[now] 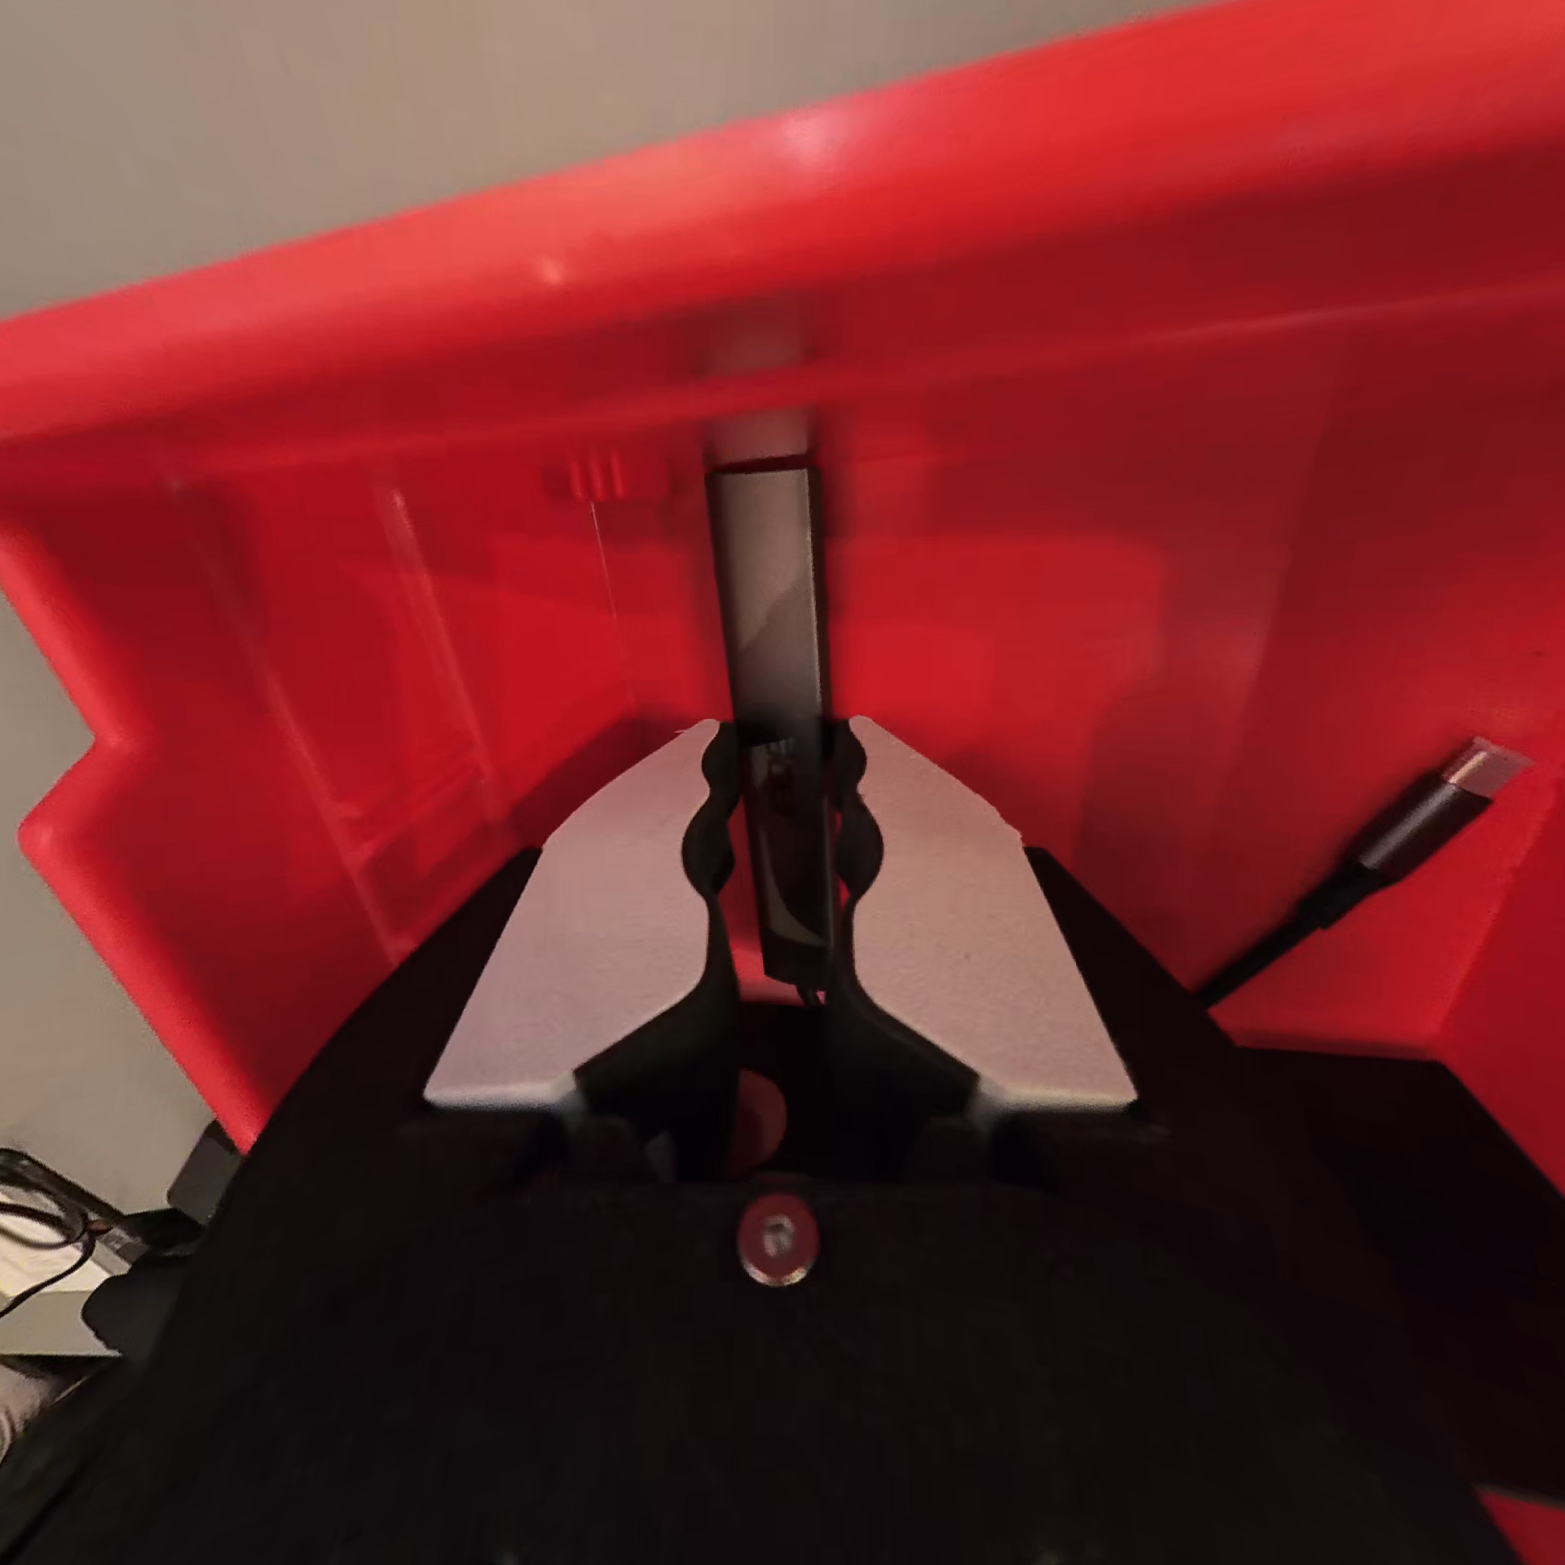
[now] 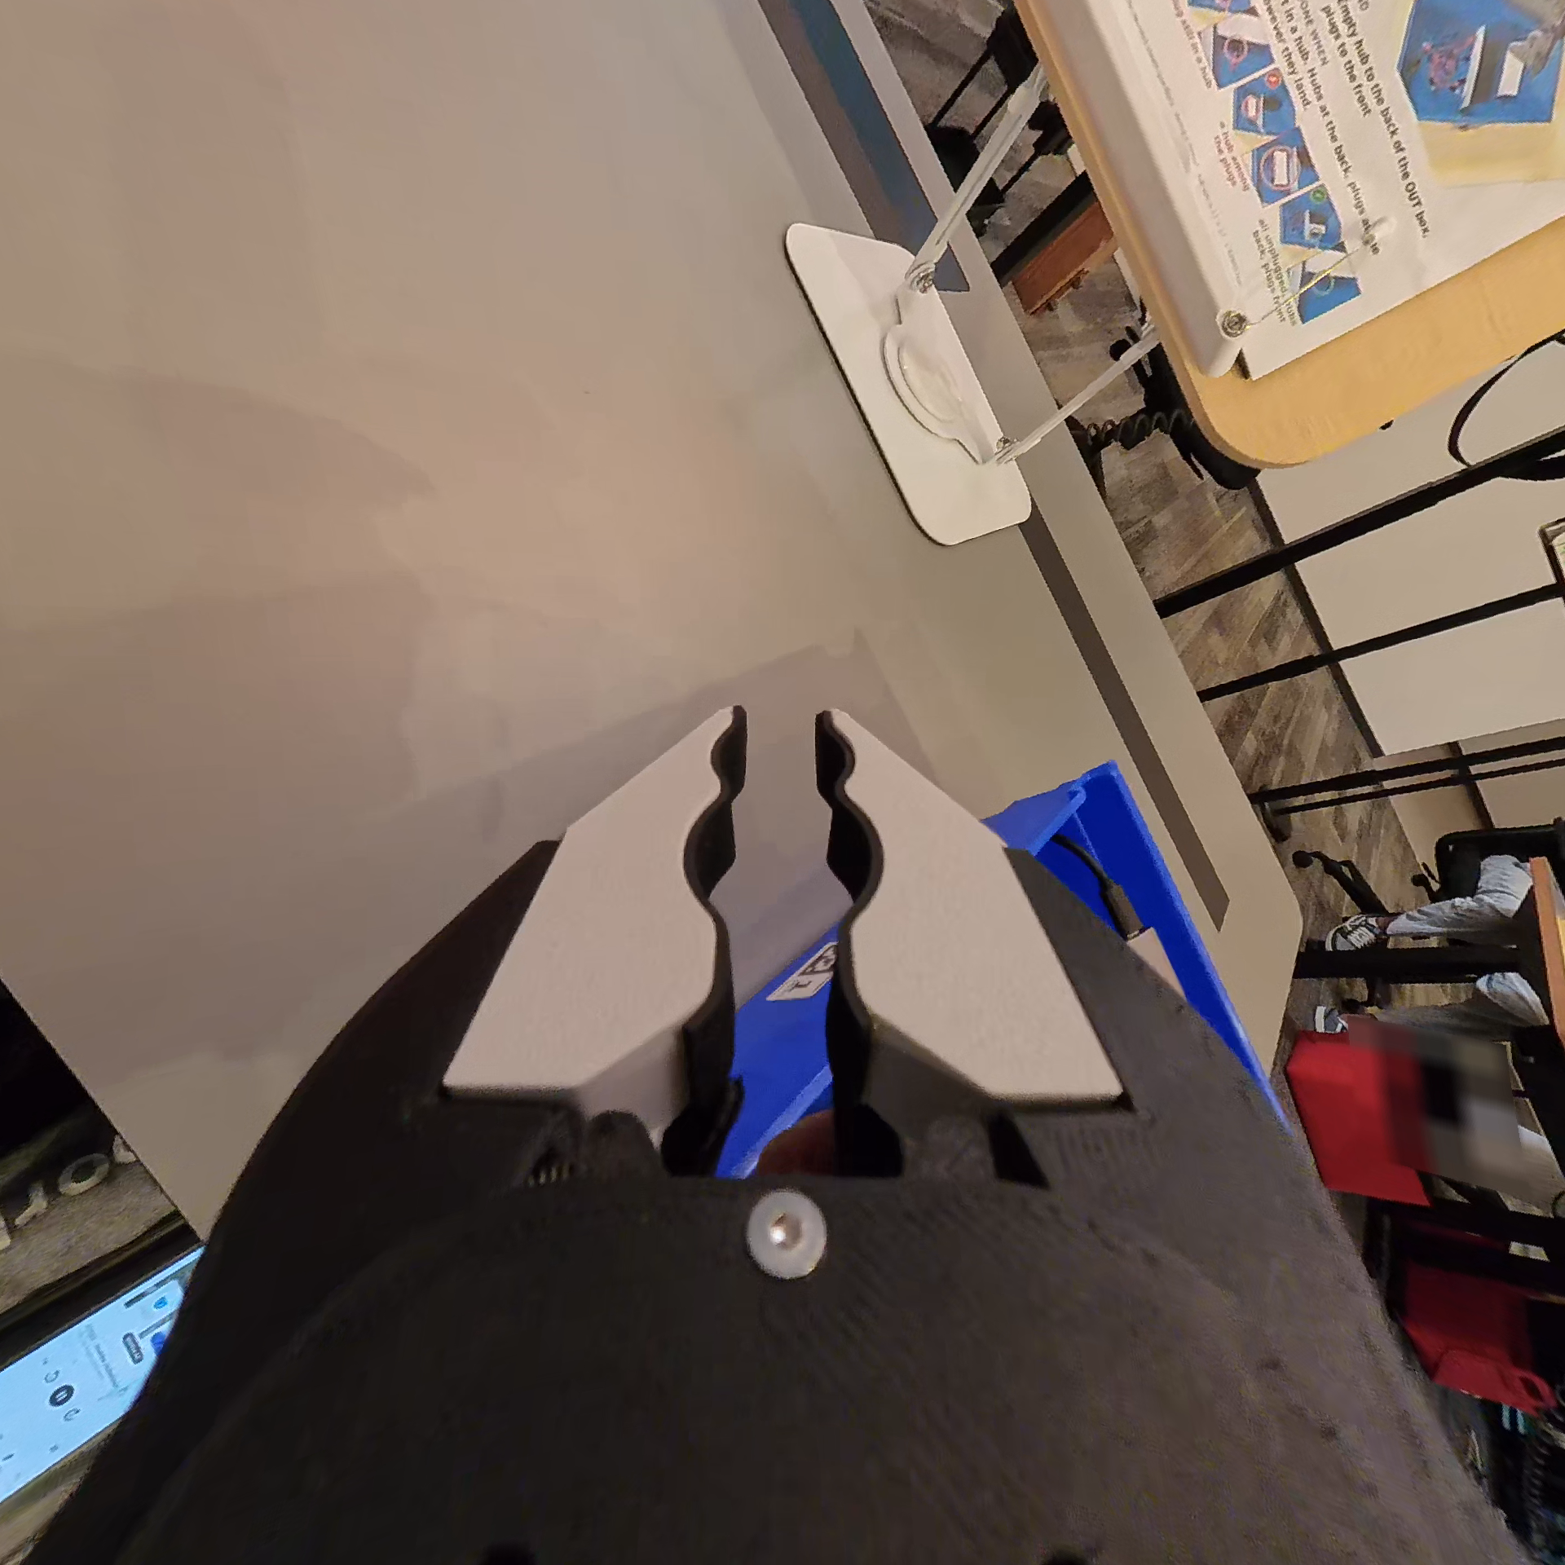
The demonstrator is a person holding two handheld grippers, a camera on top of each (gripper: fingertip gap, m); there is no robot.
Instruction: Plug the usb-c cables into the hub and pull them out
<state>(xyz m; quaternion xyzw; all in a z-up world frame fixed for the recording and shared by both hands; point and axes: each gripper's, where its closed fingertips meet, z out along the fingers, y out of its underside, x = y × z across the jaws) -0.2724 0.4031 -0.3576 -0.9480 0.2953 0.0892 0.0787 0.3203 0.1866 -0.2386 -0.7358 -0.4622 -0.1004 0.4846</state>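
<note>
A: We've got the left gripper (image 1: 779, 745) clamped across a slim dark-grey hub (image 1: 771, 627), held edge-on over the red bin (image 1: 1101, 254), its far end reaching toward the bin's back wall.

B: And the hold looks square — both fingers press the hub's flat sides, with its near end tucked back between them. For this step we judge that matters most: keep the squeeze firm, keep the hub level, so a plug going in can't lever it sideways.

A: We'd also want the port side turned to where the other gripper can reach it. Which face carries the ports, we cannot tell from here.

B: Over to the right gripper (image 2: 781, 728) — its jaws stand a little apart with nothing between them, hanging above the bare grey table (image 2: 339, 339).

A: So it has a cable to fetch. What's in the containers?

B: In the red bin, besides the hub we're holding above it, one cable (image 1: 1406, 830) with a grey metal-sleeved plug lies at the right side, its black cord running under the gripper. Whether that plug is usb-c is hard to say in the blur.

A: And the blue bin (image 2: 1101, 847)?

B: It sits just behind the right gripper's fingers. We see a thin black cable with a small dark plug (image 2: 1122, 910) by its wall; the rest of the inside is hidden.

A: Either cable is a candidate. Our advice: grip it on the plug's rigid sleeve, not on the cord, and line it up straight before pushing.
</note>
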